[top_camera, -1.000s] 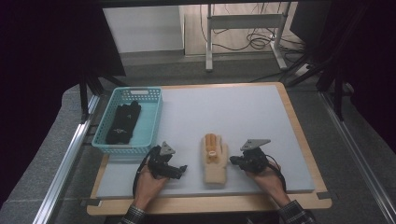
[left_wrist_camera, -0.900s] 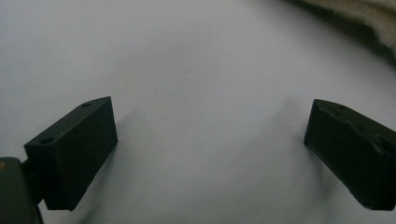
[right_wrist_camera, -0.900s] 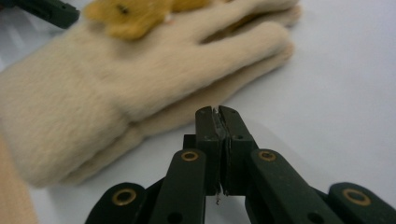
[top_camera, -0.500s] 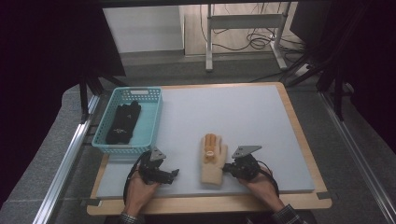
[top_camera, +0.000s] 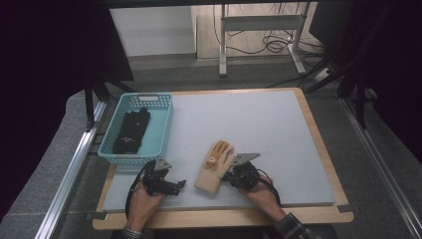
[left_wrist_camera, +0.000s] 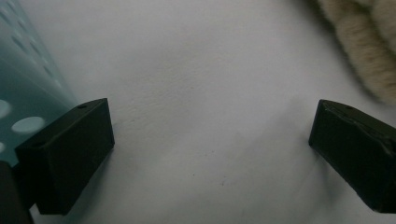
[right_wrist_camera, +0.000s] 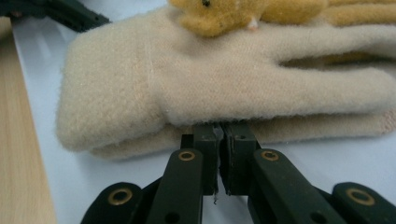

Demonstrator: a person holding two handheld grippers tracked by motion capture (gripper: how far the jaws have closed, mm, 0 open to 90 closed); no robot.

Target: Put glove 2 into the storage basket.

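Left to right on my feed: teal basket [top_camera: 160, 127] sits at the far-left of the grey mat [top_camera: 259, 124], already holding a black glove pair [top_camera: 132, 130]. It looks like the drop point, so parking it off to the side keeps the middle of the mat free for handling.

Left gripper [top_camera: 171, 185] hovers low over bare mat just in front of the basket, jaws wide apart, nothing between them. In the left gripper view I see the basket wall [left_wrist_camera: 23, 93] at one side and a bit of fuzzy cuff [left_wrist_camera: 369, 51] at the other. My read: it's on standby, ready to take the cuff end.

The cream glove [top_camera: 215, 169] lies flat near the front edge, between the two grippers, with a yellow-orange glove [top_camera: 219, 152] stacked on top.

Right gripper [right_wrist_camera: 219, 135] has its jaws closed at the glove's side edge, tips touching the fabric. Can't tell whether they pinch any of it; the pile hides the pads. Coming in low and level at the edge makes sense: a thin fold is easier to nip than the whole stack.
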